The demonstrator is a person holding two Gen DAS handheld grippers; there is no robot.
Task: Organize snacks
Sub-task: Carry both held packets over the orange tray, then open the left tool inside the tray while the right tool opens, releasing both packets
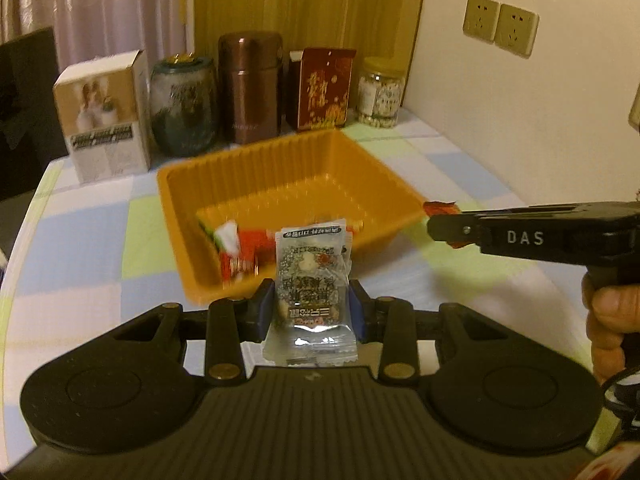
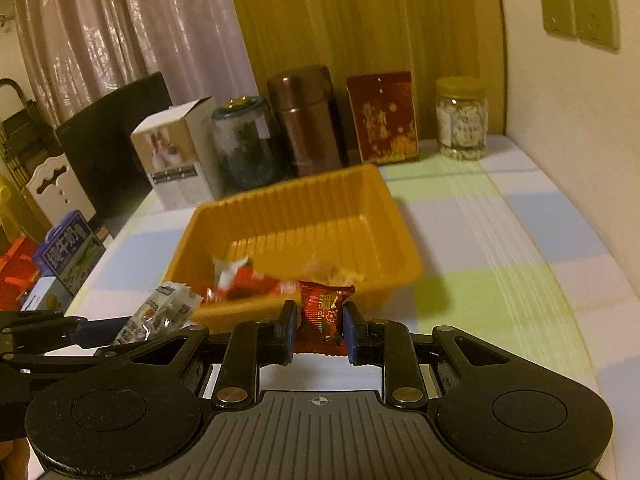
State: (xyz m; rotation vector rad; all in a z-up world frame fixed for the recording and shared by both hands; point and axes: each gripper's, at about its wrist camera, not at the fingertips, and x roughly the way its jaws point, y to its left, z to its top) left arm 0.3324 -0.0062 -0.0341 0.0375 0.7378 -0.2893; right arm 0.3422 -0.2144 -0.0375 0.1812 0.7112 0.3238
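My left gripper [image 1: 312,300] is shut on a clear packet of mixed nuts [image 1: 310,276], held upright above the table just short of the orange tray [image 1: 248,168]. In the right wrist view, that same nut packet [image 2: 160,316] shows at the lower left. My right gripper [image 2: 319,322] is shut on a small red snack packet [image 2: 322,314], also near the tray's [image 2: 280,204] front edge. Seen from the left wrist, the right gripper [image 1: 436,226] comes in from the right with the red packet [image 1: 440,208] at its tip. Several red and white wrapped snacks [image 1: 240,248] lie inside the tray.
Behind the tray stand a white box [image 1: 104,116], a dark glass jar [image 1: 184,104], a brown flask [image 1: 250,88], a red box [image 1: 322,88] and a clear jar with a yellow lid [image 1: 380,92]. The checked tablecloth [image 2: 500,240] runs to the wall on the right.
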